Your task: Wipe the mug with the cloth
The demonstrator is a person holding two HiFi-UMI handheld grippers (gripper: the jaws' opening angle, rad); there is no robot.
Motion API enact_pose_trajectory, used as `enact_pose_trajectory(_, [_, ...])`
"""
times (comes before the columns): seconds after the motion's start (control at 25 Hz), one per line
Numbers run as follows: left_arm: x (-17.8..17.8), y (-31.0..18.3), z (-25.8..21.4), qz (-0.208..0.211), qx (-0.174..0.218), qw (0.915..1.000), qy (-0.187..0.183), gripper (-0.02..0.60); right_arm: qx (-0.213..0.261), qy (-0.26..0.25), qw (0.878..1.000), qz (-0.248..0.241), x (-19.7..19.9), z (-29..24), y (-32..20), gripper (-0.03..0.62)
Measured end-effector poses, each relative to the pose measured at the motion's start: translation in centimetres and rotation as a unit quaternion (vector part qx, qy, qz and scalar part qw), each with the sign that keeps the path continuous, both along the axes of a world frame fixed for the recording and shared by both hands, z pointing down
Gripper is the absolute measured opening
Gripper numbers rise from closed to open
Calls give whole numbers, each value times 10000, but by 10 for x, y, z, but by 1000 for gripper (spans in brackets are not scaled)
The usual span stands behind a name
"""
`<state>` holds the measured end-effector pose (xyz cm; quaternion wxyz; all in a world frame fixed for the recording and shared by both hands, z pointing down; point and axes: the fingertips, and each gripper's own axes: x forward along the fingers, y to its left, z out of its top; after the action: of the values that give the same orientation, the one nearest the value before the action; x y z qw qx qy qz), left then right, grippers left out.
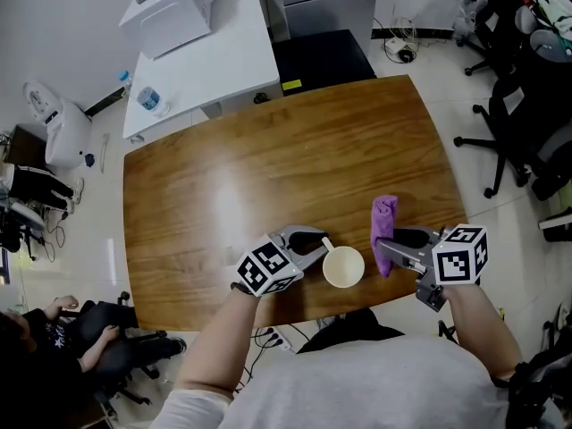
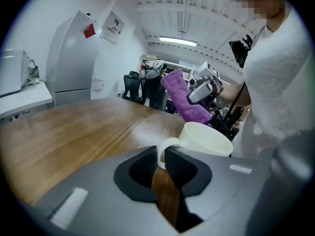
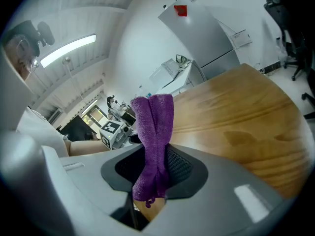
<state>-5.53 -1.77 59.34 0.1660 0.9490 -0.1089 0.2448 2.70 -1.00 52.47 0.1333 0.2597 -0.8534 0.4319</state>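
Left hand-held gripper [image 1: 313, 245] clenched on handle of mug [image 1: 343, 267]. White mug upright, mouth up, at near edge of surface [image 1: 268, 168]. Right hand-held gripper [image 1: 398, 244] grasping purple cloth [image 1: 384, 217]. Cloth just beside mug, toward near right corner.

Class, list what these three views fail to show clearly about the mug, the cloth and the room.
- Left gripper view: base and lower wall of the mug, behind the body of the left gripper.
- Head view: any marks inside the mug, too small to tell.
- Right gripper view: the mug does not show; the cloth in the right gripper fills the middle.
- Left gripper view: print on the wall notice, too small.
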Motion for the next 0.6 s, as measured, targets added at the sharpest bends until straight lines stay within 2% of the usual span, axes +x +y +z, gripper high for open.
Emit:
enact_pose_trajectory(0.32, [0, -1, 1, -177, -86, 9998, -20, 50, 356, -305, 9978, -472, -38, -15, -35, 121])
enact_pose_trajectory(0.48, [-1, -1, 1, -277, -130, 9995, 7, 51, 299, -343, 9953, -859, -52, -6, -34, 121])
enact_pose_trajectory(0.6, [-1, -2, 1, -332, -154, 9993, 31, 49, 90, -458, 9928, -1102, -57, 5, -29, 121])
